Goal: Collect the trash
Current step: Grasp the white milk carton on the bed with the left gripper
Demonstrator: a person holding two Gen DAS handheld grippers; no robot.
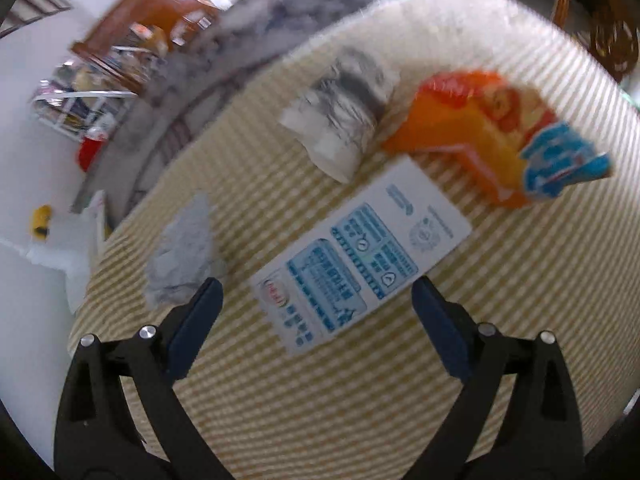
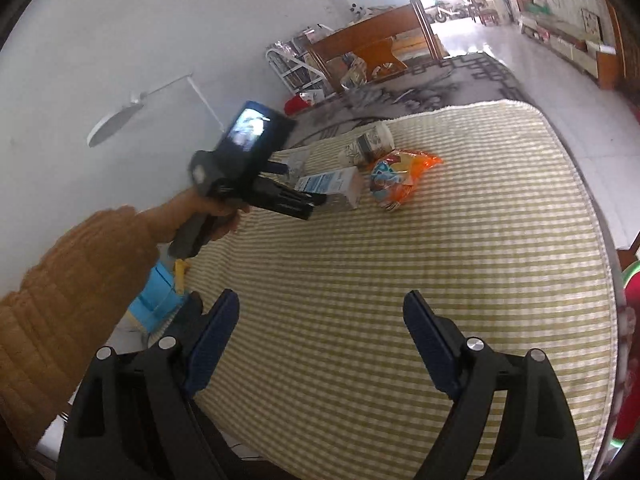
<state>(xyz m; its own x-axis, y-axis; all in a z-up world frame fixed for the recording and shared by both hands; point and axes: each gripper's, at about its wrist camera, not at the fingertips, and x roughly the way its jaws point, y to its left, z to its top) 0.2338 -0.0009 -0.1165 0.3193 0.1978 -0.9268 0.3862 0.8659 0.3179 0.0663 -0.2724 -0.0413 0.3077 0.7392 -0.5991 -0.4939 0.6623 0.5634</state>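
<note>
On the yellow-and-white striped mat (image 2: 400,280), near its far edge, a white-and-blue carton (image 1: 360,256), crumpled grey paper (image 1: 182,252), patterned paper cup (image 1: 344,108) and orange snack bag (image 1: 492,136) lie below the spread, empty left gripper (image 1: 316,304); the right gripper (image 2: 320,320) also gapes empty.

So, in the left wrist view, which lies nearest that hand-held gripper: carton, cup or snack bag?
1. White and blue printed carton, lying flat just ahead of the left hand-held gripper.
2. Grey-patterned paper cup, on its side beyond.
3. Orange snack bag, far right.
</note>
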